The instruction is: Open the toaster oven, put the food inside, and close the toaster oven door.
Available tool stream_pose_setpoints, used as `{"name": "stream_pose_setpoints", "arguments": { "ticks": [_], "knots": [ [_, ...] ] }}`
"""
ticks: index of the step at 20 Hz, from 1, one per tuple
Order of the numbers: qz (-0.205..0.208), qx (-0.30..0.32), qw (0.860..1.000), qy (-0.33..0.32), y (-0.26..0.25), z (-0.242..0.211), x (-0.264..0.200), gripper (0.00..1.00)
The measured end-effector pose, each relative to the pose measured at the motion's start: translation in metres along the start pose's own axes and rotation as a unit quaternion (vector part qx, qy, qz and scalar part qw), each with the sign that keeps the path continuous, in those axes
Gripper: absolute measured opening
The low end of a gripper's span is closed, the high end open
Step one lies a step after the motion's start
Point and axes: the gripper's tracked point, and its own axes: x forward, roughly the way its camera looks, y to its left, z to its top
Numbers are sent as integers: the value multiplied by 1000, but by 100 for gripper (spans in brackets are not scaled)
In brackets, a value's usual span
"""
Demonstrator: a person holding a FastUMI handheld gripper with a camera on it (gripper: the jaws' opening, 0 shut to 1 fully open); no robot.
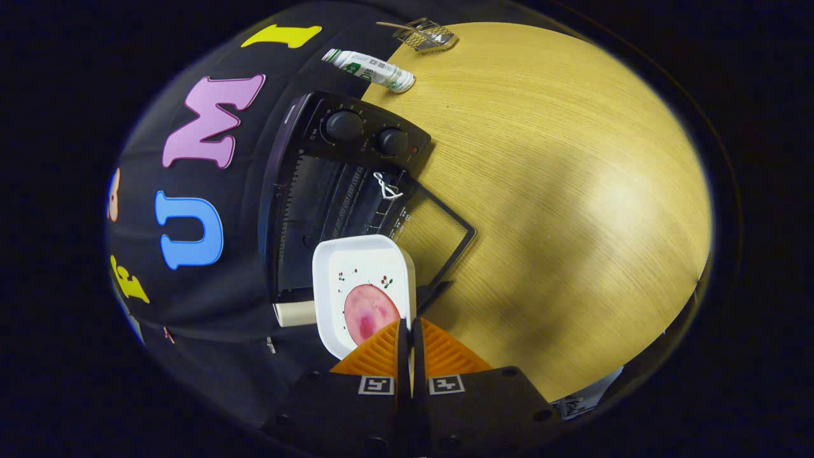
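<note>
Gripper [407, 331] fingers sit pressed close together, with a slim gap between them, and they pinch the near rim of a white dish [362, 289], one finger on each side of that rim. That dish is a shallow rounded rectangle with small printed sprigs on its floor, and a round pink slice of food [370, 312] lies in its near half, just ahead of the fingertips. The dish hangs in front of the toaster oven [331, 191], whose dark body stands against the booth's black cloth wall. Its door [432, 235] is swung fully open and lies out over the wooden table [559, 191], the glass pane showing the wood grain through it, and a short white cord [386, 186] is tied near the door's handle edge. Inside the open cavity a wire rack and ribbed walls are visible beyond the dish. Two round knobs [369, 133] sit on the oven's control panel, next to the cavity. Farther off on the table, beyond the oven, a white tube-shaped bottle [369, 69] lies on its side, and past it a small metal mesh scoop [423, 35] rests near the table's far edge. A pale block [294, 313] shows under the oven's near corner, beside the dish
</note>
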Motion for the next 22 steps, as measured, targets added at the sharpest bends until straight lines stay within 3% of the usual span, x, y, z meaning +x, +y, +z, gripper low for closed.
{"name": "stream_pose_setpoints", "arguments": {
  "ticks": [7, 14, 22],
  "knots": [
    [-15, 79, 993, -86, 43, 16, 61, 5],
    [-25, 165, 974, -150, 74, 36, 110, 5],
    [-22, 204, 961, -188, 87, 50, 134, 7]
  ]
}}
